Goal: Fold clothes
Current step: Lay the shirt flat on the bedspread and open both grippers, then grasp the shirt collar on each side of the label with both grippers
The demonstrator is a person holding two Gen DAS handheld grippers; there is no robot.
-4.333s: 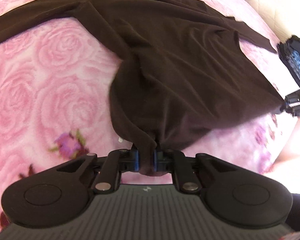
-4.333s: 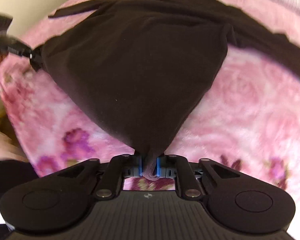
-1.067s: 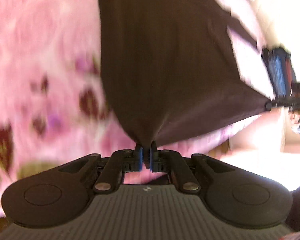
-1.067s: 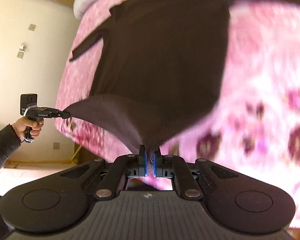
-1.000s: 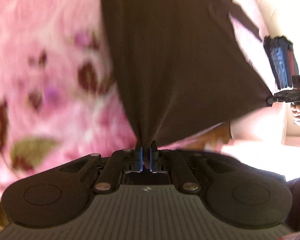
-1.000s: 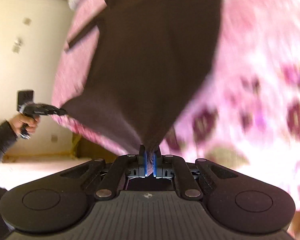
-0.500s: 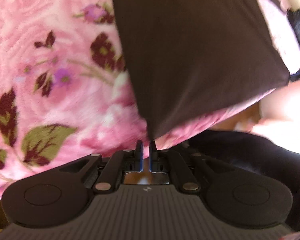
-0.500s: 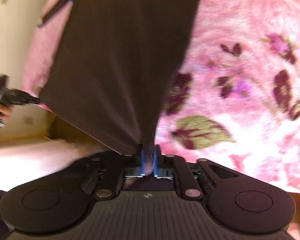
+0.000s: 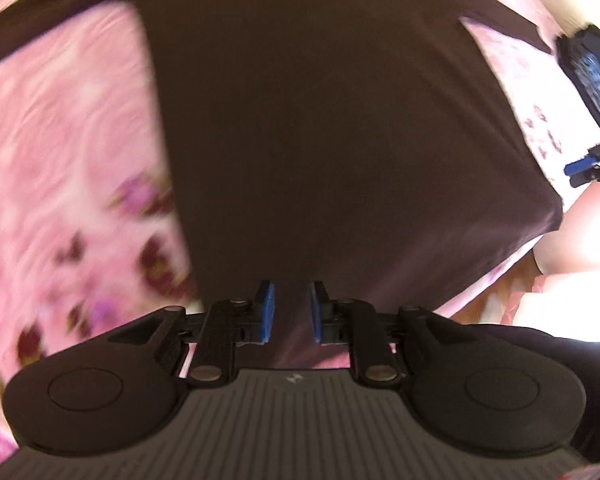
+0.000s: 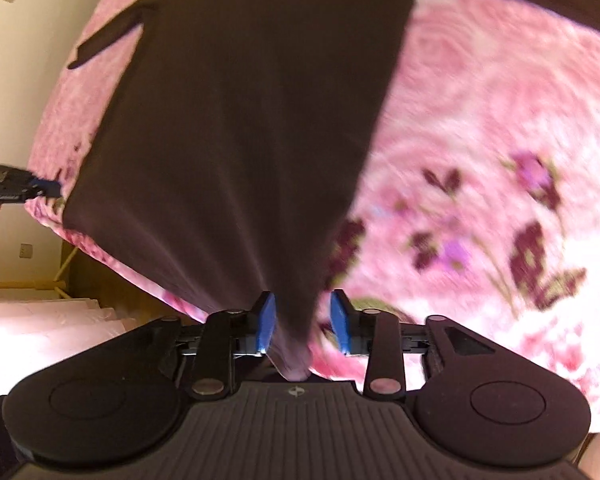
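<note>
One dark brown long-sleeved top (image 9: 320, 128) on rose-print pink blanket (image 9: 60, 152): soft, limp, light; best pinched at hem corners. Left gripper (image 9: 291, 312) and right gripper (image 10: 303, 322) just opened, hem loose between the jaws.

Matte black left gripper (image 9: 290, 311) and right gripper (image 10: 303, 322) share blue finger pads (image 9: 266, 312), silver pivot screws (image 9: 202, 372), round side discs and a ribbed grey housing (image 10: 296, 432) bearing a small logo.
</note>
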